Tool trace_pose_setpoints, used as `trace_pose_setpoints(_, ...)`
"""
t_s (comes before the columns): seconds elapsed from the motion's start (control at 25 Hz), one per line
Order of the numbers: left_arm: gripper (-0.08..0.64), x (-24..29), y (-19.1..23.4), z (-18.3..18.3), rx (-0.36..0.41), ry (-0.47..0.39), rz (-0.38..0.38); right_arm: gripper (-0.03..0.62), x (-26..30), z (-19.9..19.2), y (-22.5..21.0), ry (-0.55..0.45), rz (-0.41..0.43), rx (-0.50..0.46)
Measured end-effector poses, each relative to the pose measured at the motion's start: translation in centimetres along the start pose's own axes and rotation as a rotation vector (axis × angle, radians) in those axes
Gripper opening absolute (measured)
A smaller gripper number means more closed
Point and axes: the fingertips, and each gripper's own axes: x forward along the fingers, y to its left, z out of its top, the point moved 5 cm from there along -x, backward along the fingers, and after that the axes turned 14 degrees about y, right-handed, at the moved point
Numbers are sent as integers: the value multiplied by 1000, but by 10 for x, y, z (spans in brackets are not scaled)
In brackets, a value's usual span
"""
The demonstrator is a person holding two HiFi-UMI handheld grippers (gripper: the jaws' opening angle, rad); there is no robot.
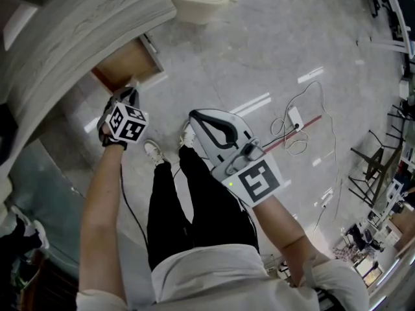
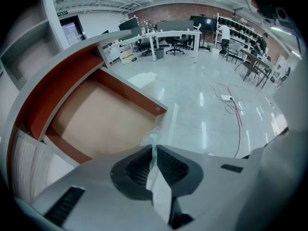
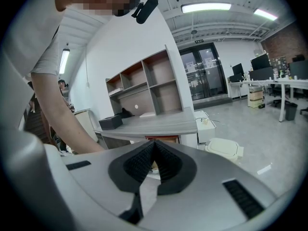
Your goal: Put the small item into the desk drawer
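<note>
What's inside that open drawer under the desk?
The drawer shows only a bare tan bottom, with nothing on the visible part. The left gripper, pinching a clear packet, hides the drawer's near edge.

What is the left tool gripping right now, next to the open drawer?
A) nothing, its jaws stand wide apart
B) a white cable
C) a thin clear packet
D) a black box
C: the left gripper view shows the left tool shut on a thin clear packet, whose crinkled end sticks out past the tips, with the open drawer just beyond it.
</note>
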Motion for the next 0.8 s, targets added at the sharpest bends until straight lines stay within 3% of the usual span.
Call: trace_pose_setpoints(0.8,20,-24,13,5,-176,-82,-54,21,-14,-7,17,-18,-24,-2)
